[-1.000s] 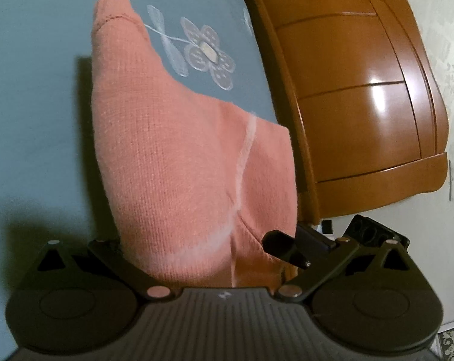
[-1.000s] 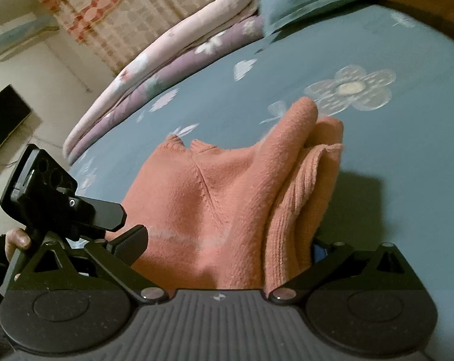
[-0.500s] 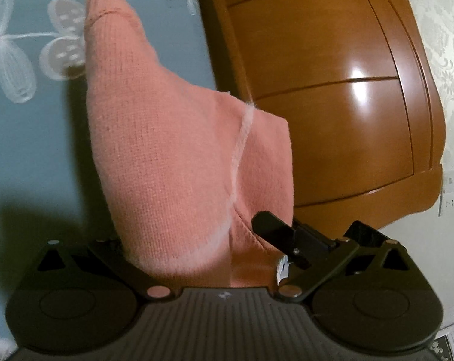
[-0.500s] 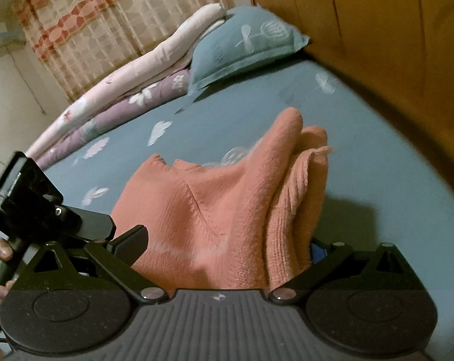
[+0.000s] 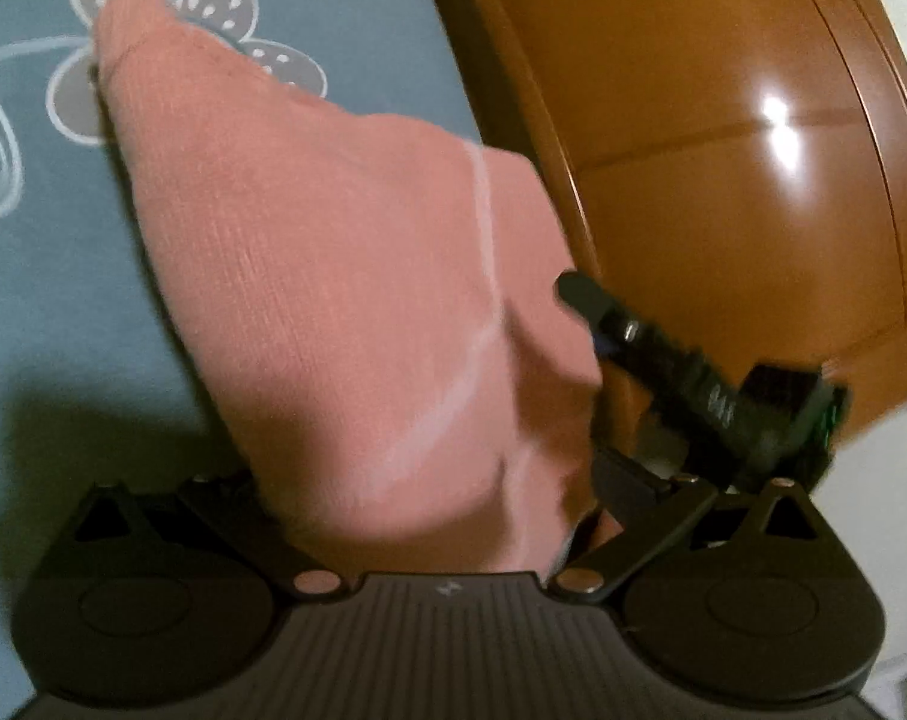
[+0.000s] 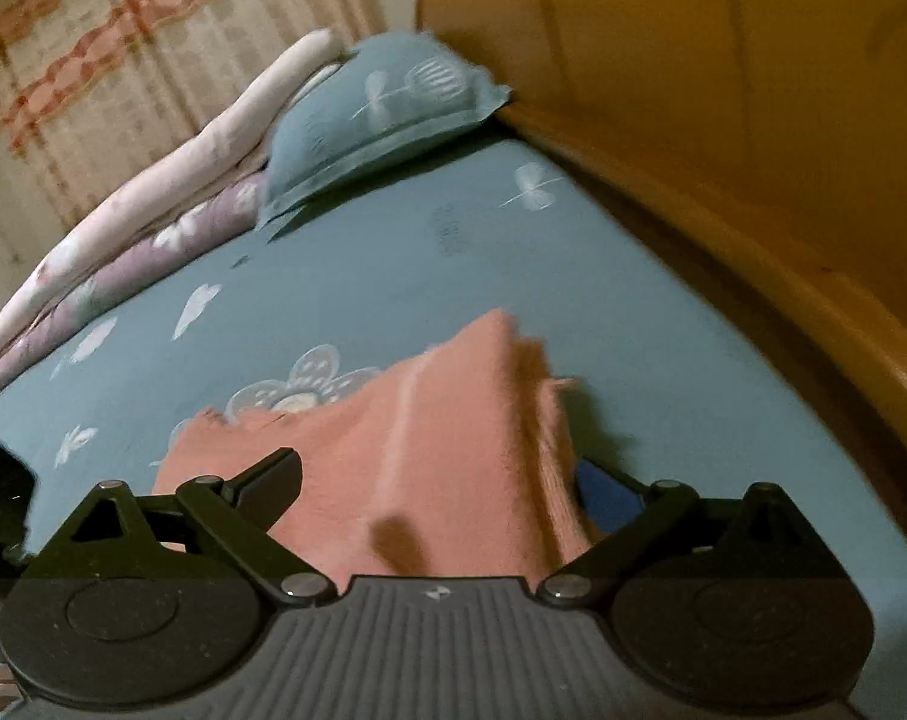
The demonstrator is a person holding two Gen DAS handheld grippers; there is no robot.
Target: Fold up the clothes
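A folded salmon knit sweater (image 5: pixel 345 300) hangs above the blue flowered bed sheet (image 5: pixel 45 312). It is draped over my left gripper (image 5: pixel 429 480), which is shut on its near end; the left finger is hidden under the knit. My right gripper's body (image 5: pixel 693 372) shows just right of the sweater in the left wrist view. In the right wrist view the same sweater (image 6: pixel 441 450) fills the space between the fingers of my right gripper (image 6: pixel 435 480), which is shut on the thick stack. Its far tip droops toward the sheet (image 6: pixel 393 276).
A glossy wooden headboard (image 5: pixel 723 180) runs along the bed's right side (image 6: pixel 723 120). A blue pillow (image 6: pixel 381 114) and a rolled pink and purple quilt (image 6: pixel 153 210) lie at the far end of the bed, with a patterned curtain (image 6: pixel 123 60) behind them.
Both grippers have swung with the sweater toward the headboard. The pillow and headboard have come into the right wrist view, and the sweater's tip now sits lower. Both grips are unchanged.
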